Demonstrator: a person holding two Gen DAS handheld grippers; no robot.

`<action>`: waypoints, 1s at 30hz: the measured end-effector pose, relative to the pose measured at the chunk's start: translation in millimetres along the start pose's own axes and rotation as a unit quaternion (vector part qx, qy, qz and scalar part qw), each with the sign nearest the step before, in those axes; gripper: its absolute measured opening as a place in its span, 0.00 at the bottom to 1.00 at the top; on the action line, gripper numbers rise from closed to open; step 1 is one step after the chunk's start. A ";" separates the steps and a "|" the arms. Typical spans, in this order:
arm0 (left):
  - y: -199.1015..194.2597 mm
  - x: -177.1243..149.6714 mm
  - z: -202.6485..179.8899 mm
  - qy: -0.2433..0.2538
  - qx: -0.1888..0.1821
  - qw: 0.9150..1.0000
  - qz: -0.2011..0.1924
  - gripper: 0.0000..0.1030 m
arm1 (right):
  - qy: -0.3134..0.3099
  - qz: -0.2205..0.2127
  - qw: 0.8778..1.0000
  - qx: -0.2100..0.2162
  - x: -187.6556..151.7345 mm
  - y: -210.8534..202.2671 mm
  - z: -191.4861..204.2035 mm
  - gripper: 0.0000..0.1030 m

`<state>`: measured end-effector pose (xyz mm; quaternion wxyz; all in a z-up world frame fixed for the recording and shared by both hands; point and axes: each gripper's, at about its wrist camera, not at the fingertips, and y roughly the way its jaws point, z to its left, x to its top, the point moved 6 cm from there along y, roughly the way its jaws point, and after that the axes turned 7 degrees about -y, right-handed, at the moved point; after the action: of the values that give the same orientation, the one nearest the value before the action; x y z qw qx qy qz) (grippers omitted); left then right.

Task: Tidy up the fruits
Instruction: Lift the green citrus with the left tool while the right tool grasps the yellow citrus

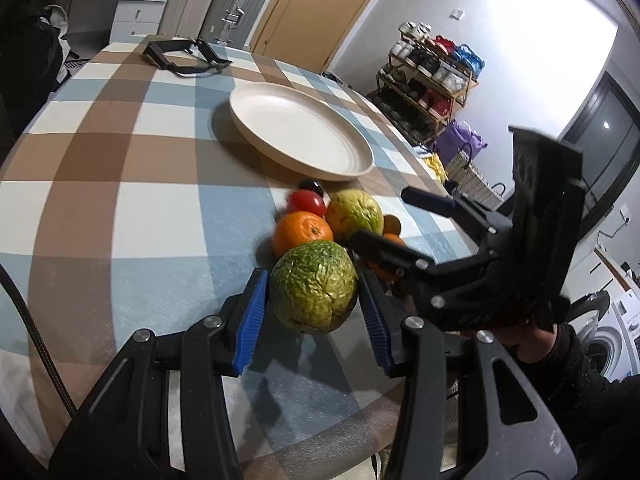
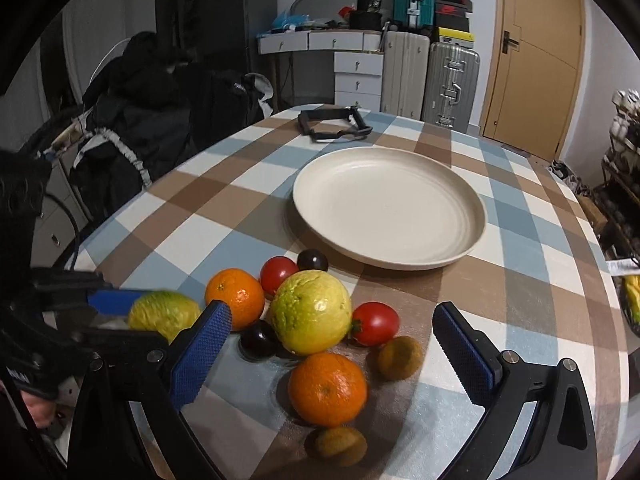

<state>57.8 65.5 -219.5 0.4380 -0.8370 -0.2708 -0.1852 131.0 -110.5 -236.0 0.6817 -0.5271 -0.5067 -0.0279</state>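
Observation:
A cluster of fruit lies on the checked tablecloth in front of an empty cream plate [image 2: 388, 208], which also shows in the left wrist view [image 1: 300, 136]. My left gripper [image 1: 314, 298] has its blue pads on either side of a wrinkled green fruit [image 1: 314, 286], seen in the right wrist view too [image 2: 164, 314]; small gaps show beside the fruit. My right gripper [image 2: 332, 350] is open above an orange [image 2: 327, 388], with a smooth yellow-green fruit [image 2: 311, 312], a red tomato [image 2: 375, 323] and a dark plum [image 2: 258, 339] just beyond. It shows in the left wrist view [image 1: 394, 222] too.
A second orange [image 2: 236, 298], another tomato [image 2: 278, 274], a dark plum [image 2: 312, 260] and two small brownish fruits [image 2: 400, 358] lie in the cluster. A black frame-like object [image 2: 334, 124] lies at the table's far end. The table edge curves close on the right.

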 end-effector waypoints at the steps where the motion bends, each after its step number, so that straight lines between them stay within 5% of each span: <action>1: -0.9 2.1 1.9 -0.001 -0.001 1.000 -0.001 0.42 | -0.002 0.002 1.000 0.000 0.2 2.2 0.6 1.00; 9: -8.4 12.5 12.8 -0.012 0.001 1.000 -0.011 0.42 | -0.023 0.011 1.000 -0.006 1.6 12.9 2.9 0.99; 13: -8.5 16.6 16.1 -0.016 0.002 1.000 -0.012 0.42 | -0.036 0.020 0.999 -0.001 0.6 16.9 3.0 0.79; 23: -1.2 25.9 10.0 -0.012 0.010 1.000 -0.014 0.42 | -0.045 0.014 0.999 0.024 0.4 16.6 5.8 0.56; 24: -0.1 27.4 8.3 -0.012 0.010 1.000 -0.014 0.42 | -0.043 0.012 0.999 0.031 0.9 16.0 6.8 0.47; 30: 4.7 34.8 1.2 -0.009 0.018 1.000 -0.016 0.42 | -0.016 0.001 0.998 0.060 1.2 14.7 3.5 0.47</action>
<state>88.1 74.4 -204.1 0.4477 -0.8261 -0.2912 -0.1798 137.7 -100.8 -245.5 0.7038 -0.4866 -0.5175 0.0119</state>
